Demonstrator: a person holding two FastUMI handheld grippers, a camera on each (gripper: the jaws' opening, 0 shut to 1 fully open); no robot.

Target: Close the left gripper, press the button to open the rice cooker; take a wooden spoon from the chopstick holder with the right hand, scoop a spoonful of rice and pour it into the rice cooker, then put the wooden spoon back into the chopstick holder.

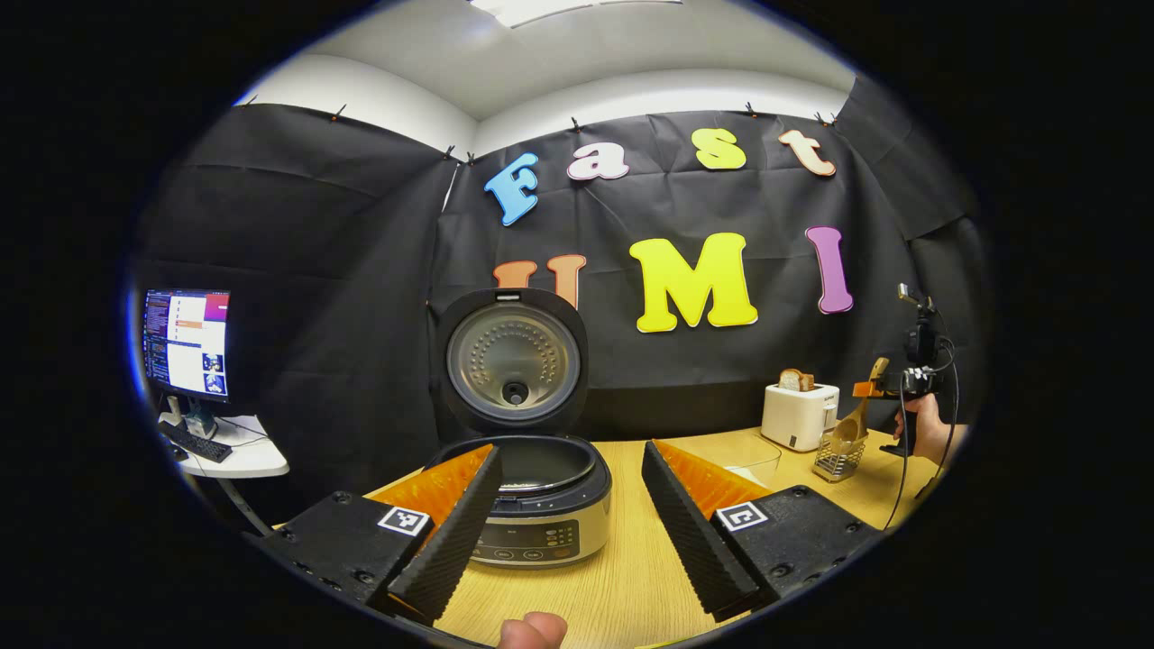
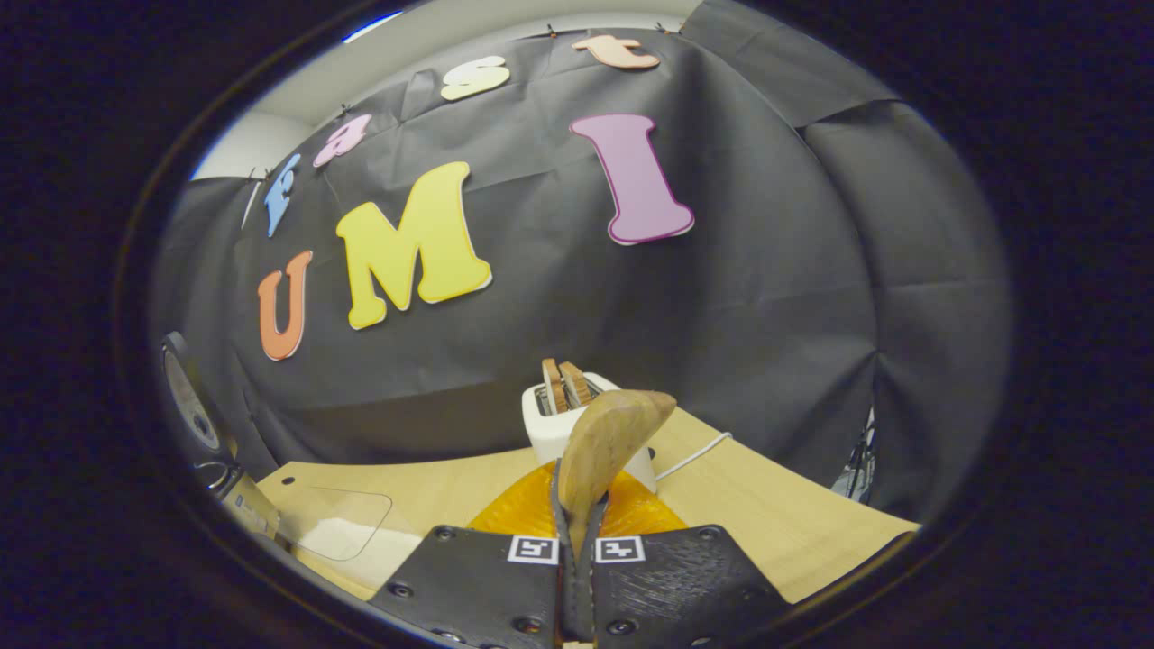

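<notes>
One wooden spoon (image 2: 606,448) sat clamped by its handle in the right gripper (image 2: 577,559), jaws pinched shut on it, above the chopstick holder (image 1: 838,455). Stiff and light, it probably handled best gripped low on the handle. Left gripper (image 1: 559,505) jaws stood wide apart, empty, before the open rice cooker (image 1: 532,487) on the surface (image 1: 622,577).

The rice cooker (image 1: 539,505) stands on the tabletop (image 1: 622,586) with its round lid (image 1: 514,361) swung upright and its pot open. The wooden spoon (image 2: 602,451) is clamped by its handle in the right hand-held gripper (image 2: 577,541), over the wire chopstick holder (image 1: 837,458).
</notes>
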